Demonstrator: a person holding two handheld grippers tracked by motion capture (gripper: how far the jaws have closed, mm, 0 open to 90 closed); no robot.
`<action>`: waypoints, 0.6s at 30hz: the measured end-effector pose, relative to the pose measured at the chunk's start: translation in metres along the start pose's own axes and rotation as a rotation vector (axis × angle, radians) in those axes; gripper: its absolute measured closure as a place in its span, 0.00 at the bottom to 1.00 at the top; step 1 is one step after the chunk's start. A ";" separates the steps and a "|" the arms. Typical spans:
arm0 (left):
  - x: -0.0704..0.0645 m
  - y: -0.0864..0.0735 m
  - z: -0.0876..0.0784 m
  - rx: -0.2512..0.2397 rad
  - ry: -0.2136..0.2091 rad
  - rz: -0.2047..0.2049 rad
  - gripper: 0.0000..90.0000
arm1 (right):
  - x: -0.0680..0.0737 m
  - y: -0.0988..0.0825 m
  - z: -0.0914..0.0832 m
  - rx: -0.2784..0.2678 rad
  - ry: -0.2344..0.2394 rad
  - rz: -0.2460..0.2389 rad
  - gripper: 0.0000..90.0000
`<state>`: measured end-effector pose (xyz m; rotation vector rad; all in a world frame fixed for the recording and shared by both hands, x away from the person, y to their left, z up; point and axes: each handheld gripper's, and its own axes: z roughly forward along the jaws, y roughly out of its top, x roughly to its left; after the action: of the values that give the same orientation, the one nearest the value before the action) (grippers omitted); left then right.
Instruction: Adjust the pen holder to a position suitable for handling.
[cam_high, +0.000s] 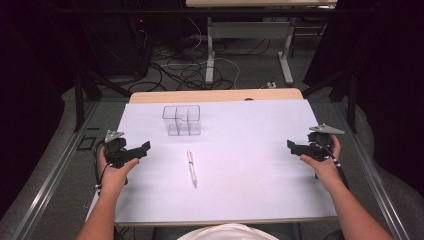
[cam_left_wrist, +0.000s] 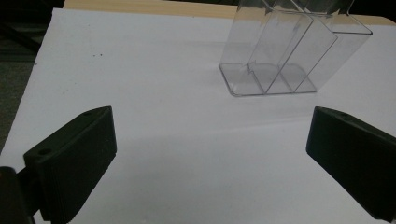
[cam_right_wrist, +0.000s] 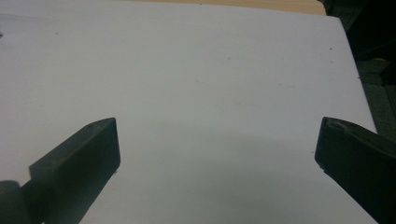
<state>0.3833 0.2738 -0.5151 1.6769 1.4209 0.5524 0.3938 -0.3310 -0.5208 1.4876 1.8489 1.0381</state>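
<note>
A clear plastic organizer (cam_high: 181, 120) with several compartments stands toward the back of the white table sheet (cam_high: 240, 165); the left gripper view has the same organizer (cam_left_wrist: 285, 51) at its upper right. A white pen (cam_high: 191, 168) lies in the middle of the sheet, in front of the organizer. My left gripper (cam_high: 141, 149) hovers at the sheet's left edge, open, with bare sheet between its jaws (cam_left_wrist: 210, 154). My right gripper (cam_high: 292, 146) is at the right edge, also open and holding nothing (cam_right_wrist: 215, 149).
The sheet covers a wooden table whose far edge (cam_high: 215, 95) shows beyond it. Behind stand another table's legs (cam_high: 210, 50) and loose cables (cam_high: 185, 70) on the floor. Dark frames and rails (cam_high: 55, 175) flank both sides.
</note>
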 end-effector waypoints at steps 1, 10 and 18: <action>0.000 0.001 0.000 0.000 -0.001 0.005 0.02 | 0.000 0.000 0.000 0.000 0.000 0.000 0.00; 0.000 0.004 -0.004 -0.035 -0.030 -0.013 0.05 | 0.006 -0.001 0.002 -0.001 0.000 -0.006 0.01; -0.006 0.018 -0.009 -0.077 -0.042 -0.024 0.07 | 0.012 0.000 -0.001 -0.011 -0.010 -0.021 0.03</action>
<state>0.3847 0.2707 -0.4945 1.5995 1.3708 0.5482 0.3902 -0.3199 -0.5202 1.4618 1.8456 1.0277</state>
